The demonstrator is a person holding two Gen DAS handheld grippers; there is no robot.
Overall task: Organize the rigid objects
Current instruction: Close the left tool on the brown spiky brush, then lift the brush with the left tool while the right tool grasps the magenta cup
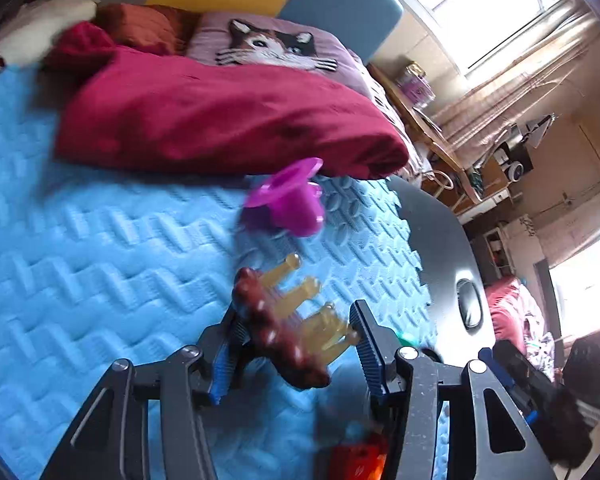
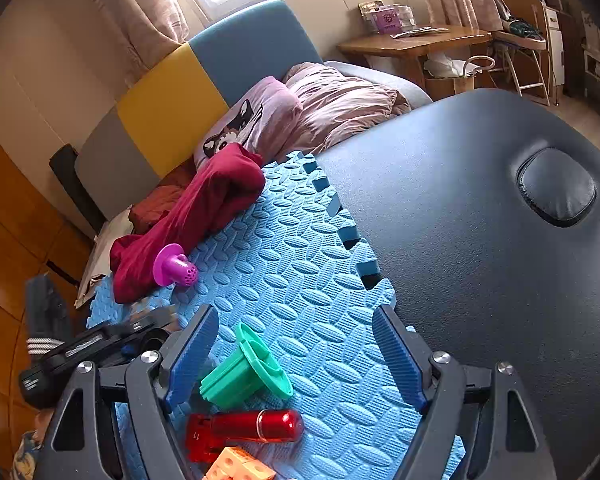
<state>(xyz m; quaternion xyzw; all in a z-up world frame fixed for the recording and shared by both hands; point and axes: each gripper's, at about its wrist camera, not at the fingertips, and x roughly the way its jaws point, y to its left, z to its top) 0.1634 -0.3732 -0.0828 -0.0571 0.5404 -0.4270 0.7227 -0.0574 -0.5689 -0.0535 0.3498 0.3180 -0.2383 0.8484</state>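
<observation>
Left gripper [image 1: 296,312]: closest thing in its own cam. Jaws are partway in, and they look pinched on the brown critter toy [image 1: 276,332], one pad on its back and the other against its yellowish legs. It's blurry, so that's my read. Gripping across the body makes sense because the legs would flex.
Right gripper [image 2: 296,312]: jaws wide apart and holding nothing. It hangs over the near edge of the mat with toys lying between its fingers. Looks like it's parked there, lined up for a grab.
Black padded table [image 2: 460,200]: carries everything. The right half is bare.
Blue foam mat [image 2: 300,260]: covers the table's left part, and its jigsaw edge runs down the middle. All the toys sit on it, probably so hard plastic doesn't slide or clatter.
Red blanket [image 1: 220,112]: bunched along the mat's far edge.
Cat pillow [image 1: 272,44]: behind the blanket, off the mat.
Red cylinder [image 2: 244,428]: lies on its side at the mat's near edge.
Green funnel piece [image 2: 246,376]: tipped over just behind the cylinder, close to the right gripper's left finger. Can't tell if they touch.
Purple cap piece [image 1: 288,200]: on its side at the far edge, right by the blanket. Seems like the stray one.
Orange cubes [image 2: 236,466]: at the near edge beside the cylinder, so maybe that's the gathering spot.
</observation>
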